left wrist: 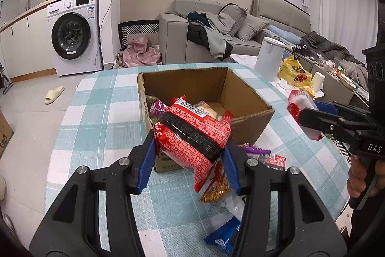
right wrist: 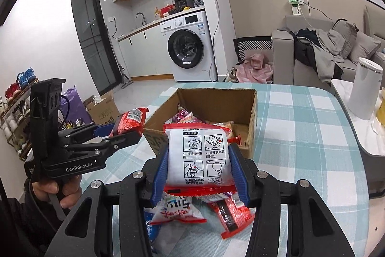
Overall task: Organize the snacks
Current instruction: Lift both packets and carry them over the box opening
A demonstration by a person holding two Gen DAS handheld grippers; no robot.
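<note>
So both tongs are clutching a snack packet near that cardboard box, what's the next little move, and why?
Probably carry the left tongs forward over the cardboard box and let go. They grip the red packet just short of the box's near edge, other snacks already lie inside, and the right tongs hold the white packet further back.

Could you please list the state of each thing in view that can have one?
Left tongs: shut on the red noodle packet, lifted before the box.
Right tongs: shut on the white, red-edged instruction packet, lifted.
Brown cardboard box: open, partly filled with snacks.
Loose snack packets: lying on the checked tablecloth.
White washing machine: door closed.
</note>
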